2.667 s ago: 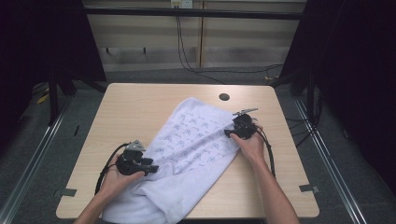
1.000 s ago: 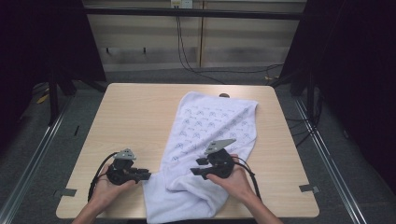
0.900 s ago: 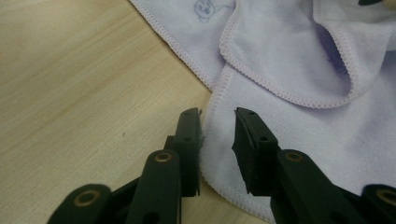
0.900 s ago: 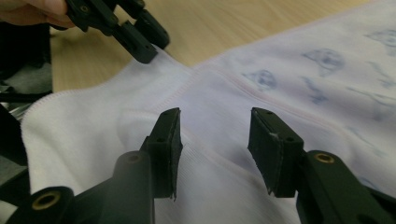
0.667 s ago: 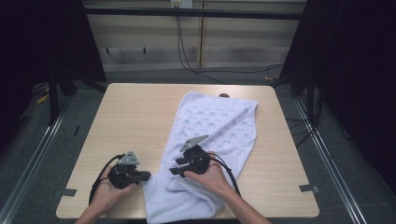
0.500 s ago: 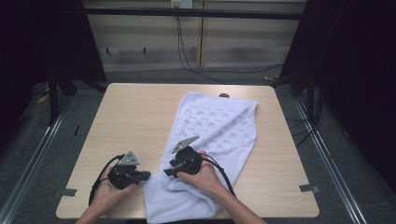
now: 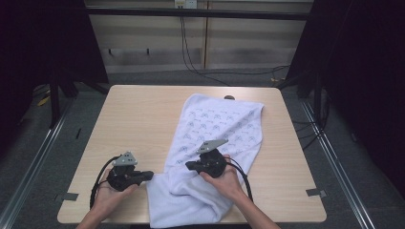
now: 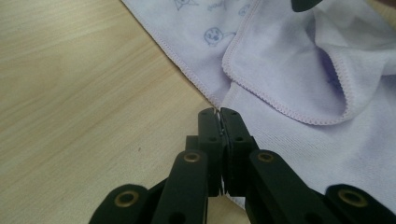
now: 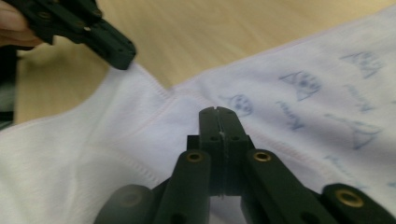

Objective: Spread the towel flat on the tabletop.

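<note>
White terry, the towel [image 7: 210, 152] lay lengthwise on the table [image 7: 138, 119], its near end bunched and partly folded over, so the folding looked barely begun. The left gripper [image 8: 217, 113] was clamped on the towel's hem at the near left edge. The right gripper [image 9: 218, 112], jaws just closing, looked pinched together over the cloth; whether it held any I couldn't tell. The small blue prints were unreadable.

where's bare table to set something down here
Widest free patch: the table's far-left part, between towel and left edge. A narrower strip runs right of the towel. Crowded at the near edge, where left gripper and right gripper meet the towel.
</note>
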Motion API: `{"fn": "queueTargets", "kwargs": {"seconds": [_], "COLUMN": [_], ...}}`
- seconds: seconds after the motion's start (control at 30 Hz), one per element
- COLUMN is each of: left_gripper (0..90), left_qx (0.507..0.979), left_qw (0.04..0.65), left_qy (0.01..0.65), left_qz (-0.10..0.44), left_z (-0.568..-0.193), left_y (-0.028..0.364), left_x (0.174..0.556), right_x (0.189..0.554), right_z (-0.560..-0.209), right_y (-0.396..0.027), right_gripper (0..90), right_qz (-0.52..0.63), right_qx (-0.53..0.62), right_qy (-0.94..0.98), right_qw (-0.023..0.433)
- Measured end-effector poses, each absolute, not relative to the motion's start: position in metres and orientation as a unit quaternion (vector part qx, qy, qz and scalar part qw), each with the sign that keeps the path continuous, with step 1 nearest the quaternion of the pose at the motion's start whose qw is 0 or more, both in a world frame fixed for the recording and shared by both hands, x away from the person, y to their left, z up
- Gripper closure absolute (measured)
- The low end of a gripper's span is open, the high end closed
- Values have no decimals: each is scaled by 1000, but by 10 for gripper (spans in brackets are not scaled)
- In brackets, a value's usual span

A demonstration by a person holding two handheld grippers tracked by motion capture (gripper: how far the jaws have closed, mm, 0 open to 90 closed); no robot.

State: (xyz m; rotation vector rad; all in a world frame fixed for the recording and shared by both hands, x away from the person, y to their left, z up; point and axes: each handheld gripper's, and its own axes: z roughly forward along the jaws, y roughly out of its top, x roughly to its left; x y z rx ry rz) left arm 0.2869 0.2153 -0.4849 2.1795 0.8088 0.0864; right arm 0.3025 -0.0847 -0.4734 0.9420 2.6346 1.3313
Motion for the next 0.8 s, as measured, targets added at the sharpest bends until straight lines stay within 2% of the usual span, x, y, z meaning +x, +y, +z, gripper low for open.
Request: {"fn": "queueTargets", "kwargs": {"seconds": [0.07, 0.13, 0.2, 0.27, 0.33, 0.37, 0.4, 0.47, 0.63, 0.8], "left_gripper": [883, 882, 882, 882, 882, 882, 882, 882, 883, 882], "left_qx": [861, 860, 859, 859, 858, 856, 854, 853, 849, 844], "left_qw": [395, 397, 398, 397, 398, 400, 401, 403, 412, 427], "left_qy": [317, 318, 320, 322, 325, 327, 329, 331, 329, 325], "left_qz": [32, 34, 36, 34, 34, 32, 30, 32, 33, 22], "left_z": [-485, -485, -485, -486, -487, -487, -487, -486, -483, -481], "left_y": [212, 211, 213, 216, 218, 219, 220, 221, 222, 221], "left_x": [288, 289, 290, 290, 290, 290, 290, 291, 288, 288], "right_x": [305, 308, 312, 315, 313, 312, 311, 310, 310, 305], "right_z": [-477, -483, -490, -496, -499, -499, -498, -499, -498, -480], "right_y": [-74, -60, -47, -37, -31, -30, -30, -32, -43, -62], "right_gripper": [642, 617, 553, 531, 579, 629, 717, 816, 851, 854], "right_qz": [413, 405, 397, 386, 381, 372, 372, 379, 412, 457], "right_qx": [306, 293, 291, 288, 271, 263, 262, 261, 285, 295], "right_qy": [857, 866, 871, 876, 883, 888, 888, 886, 865, 839], "right_qw": [30, 17, 15, 20, 45, 63, 64, 62, 37, 11]}}
